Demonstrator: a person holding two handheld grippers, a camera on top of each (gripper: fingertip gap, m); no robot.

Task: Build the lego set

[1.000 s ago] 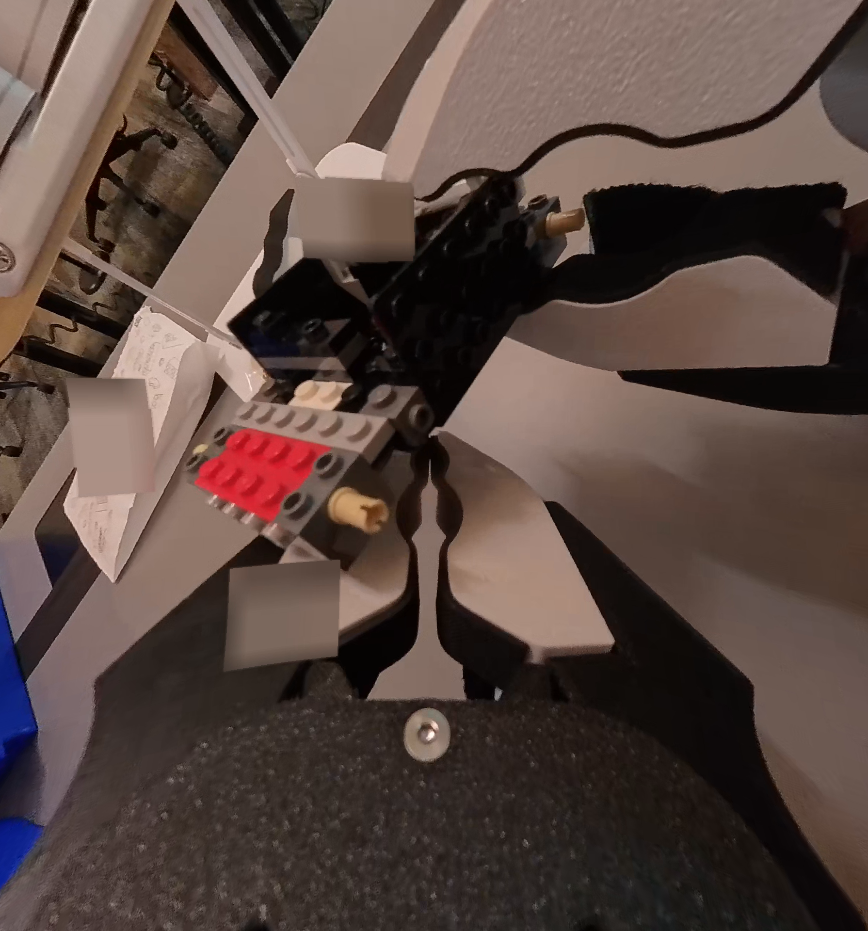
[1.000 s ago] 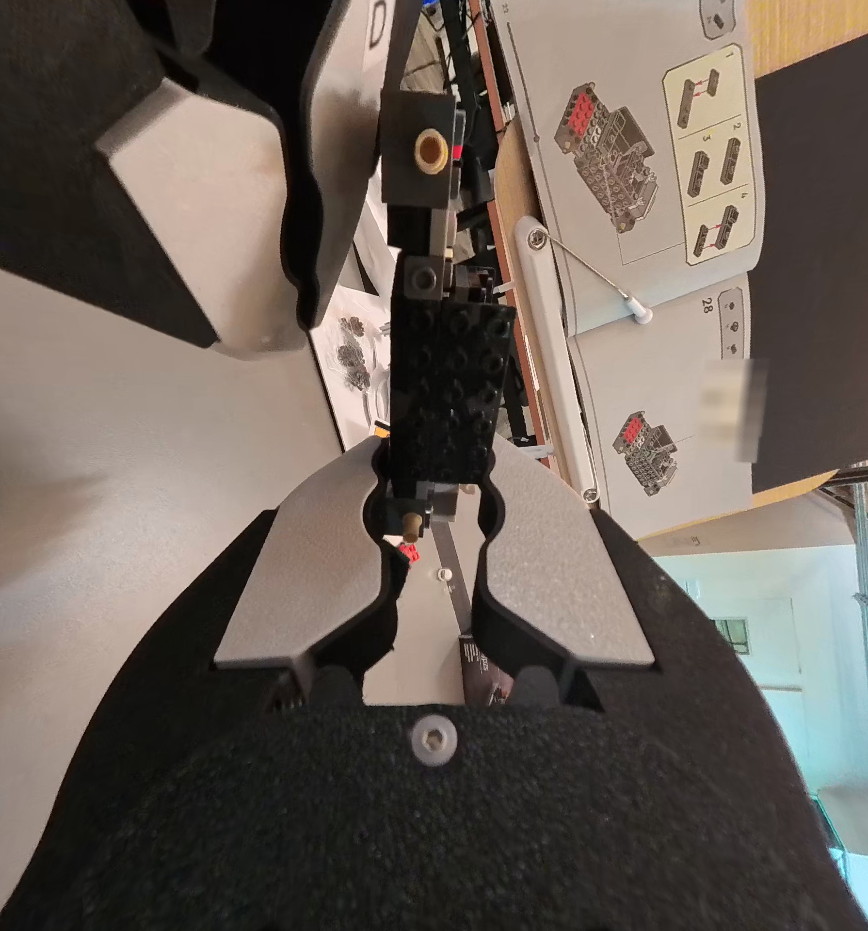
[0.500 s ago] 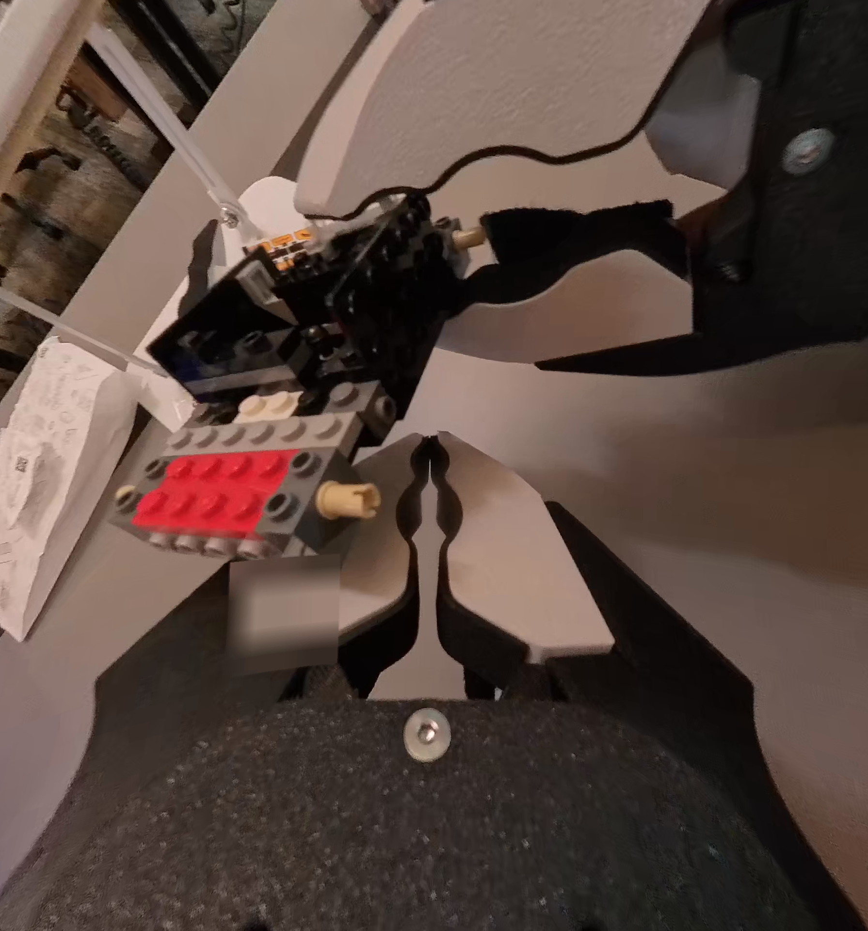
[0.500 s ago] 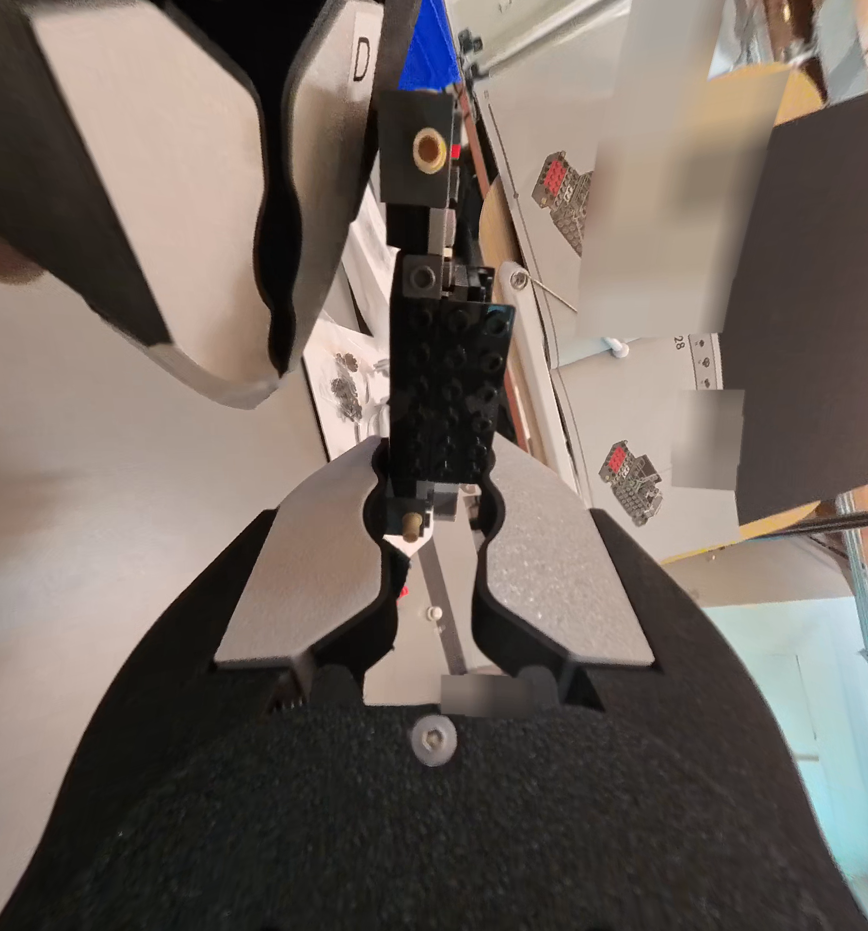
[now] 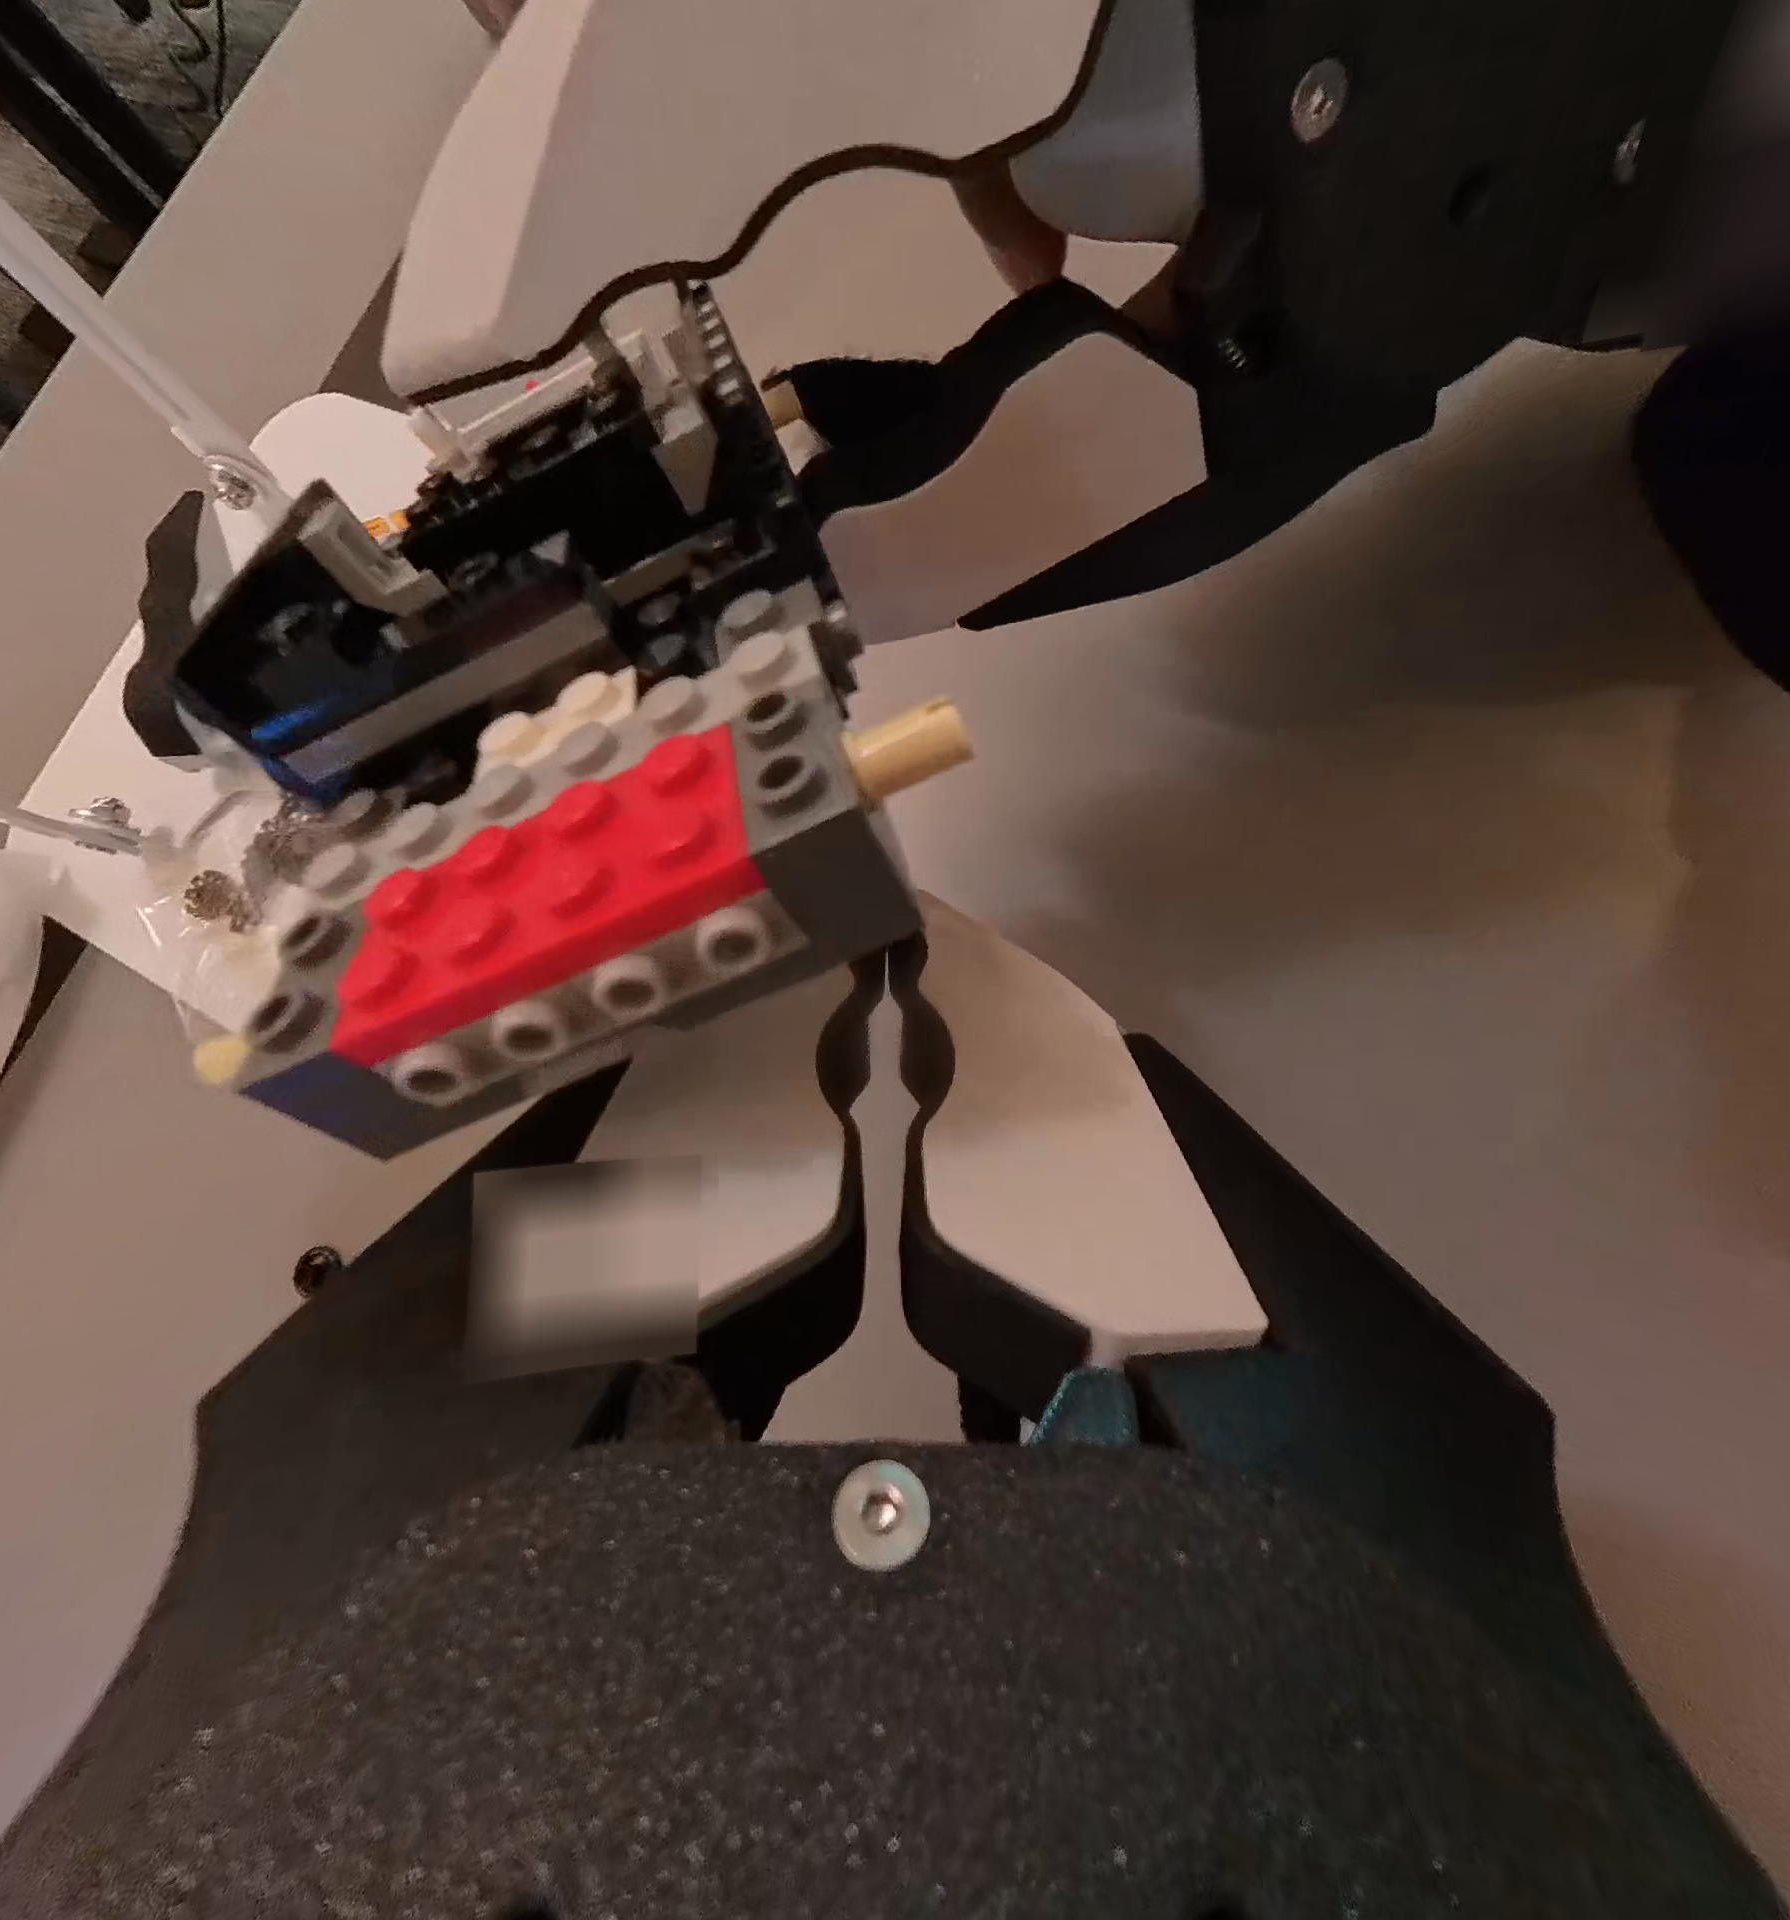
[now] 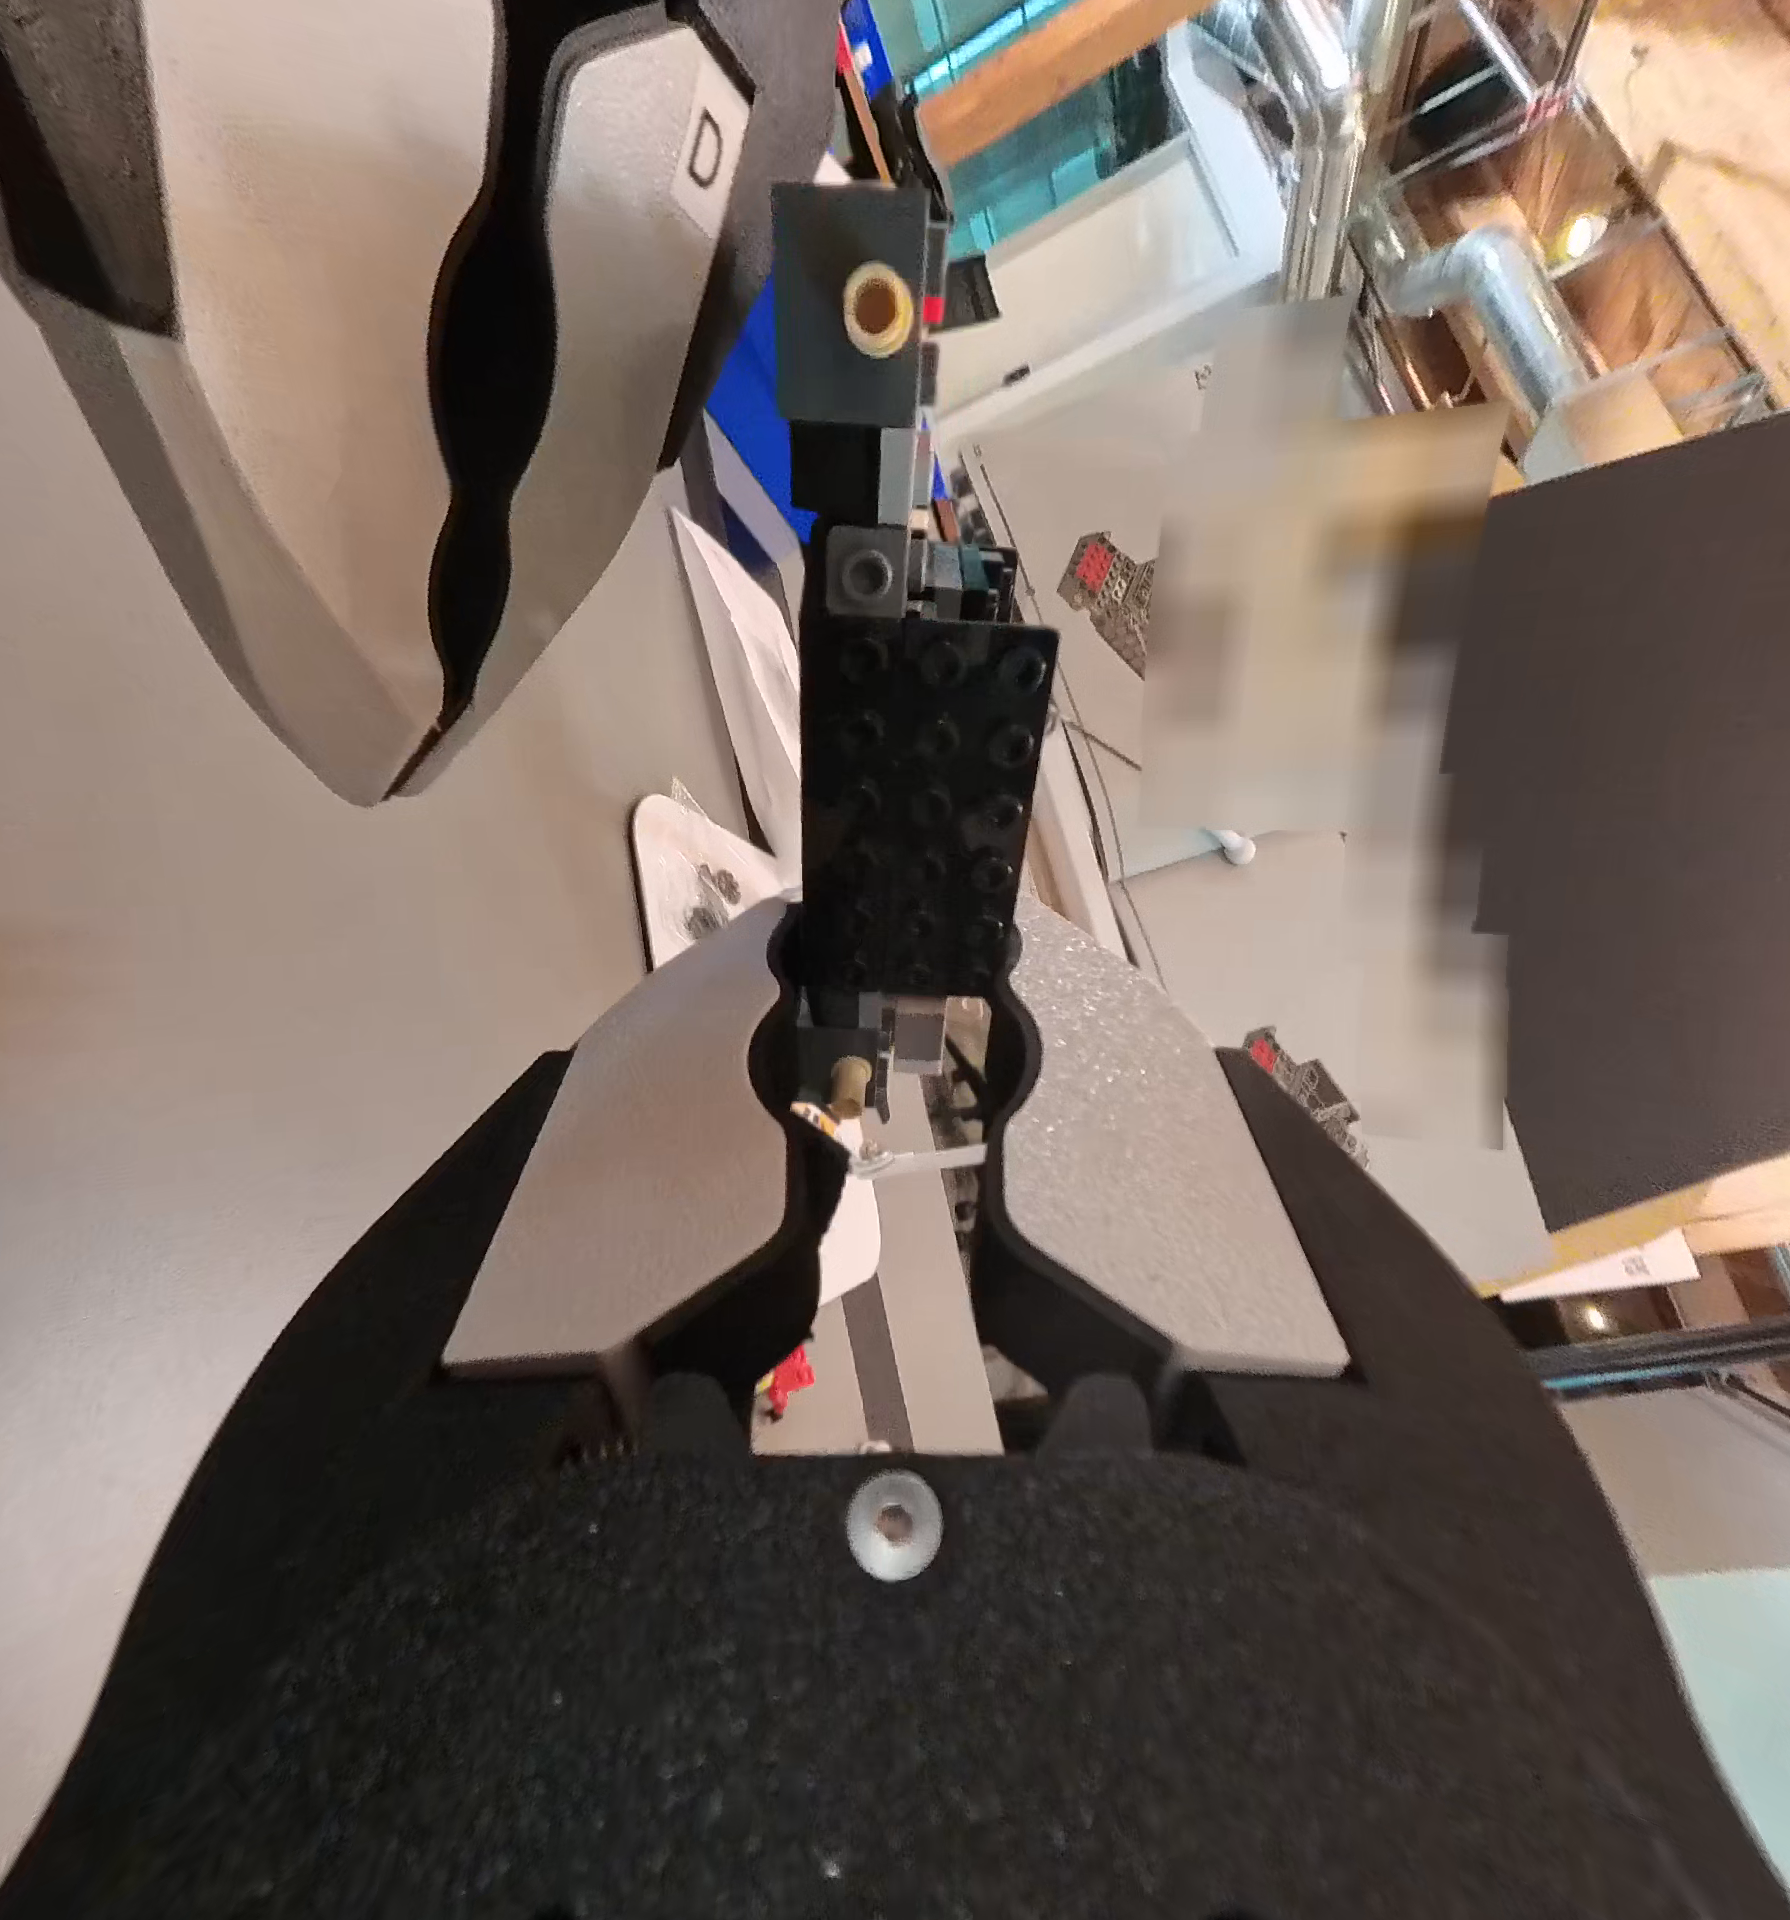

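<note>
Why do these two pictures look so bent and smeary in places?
Left wrist view: a wide-angle lens bulges the edges; the Lego model is slightly motion-smeared, and soft shadows lie on the grey table. Right wrist view: the held model is fairly sharp, the room behind is blurred, and the black plate loses detail in shade. The flat grey rectangles were added afterwards.

Your left wrist view looks forward along the pressed-together fingers of the left hand-held gripper (image 5: 896,961), very close to the lego build (image 5: 579,831), which hangs just left of its tips, with the right hand-held gripper (image 5: 766,374) entering from the far right above the pale surface (image 5: 1390,935). Your right wrist view is rolled sideways and sights along its own fingers straight up the build's black plate (image 6: 922,810). Both views share the build and each other's gripper at close range.
</note>
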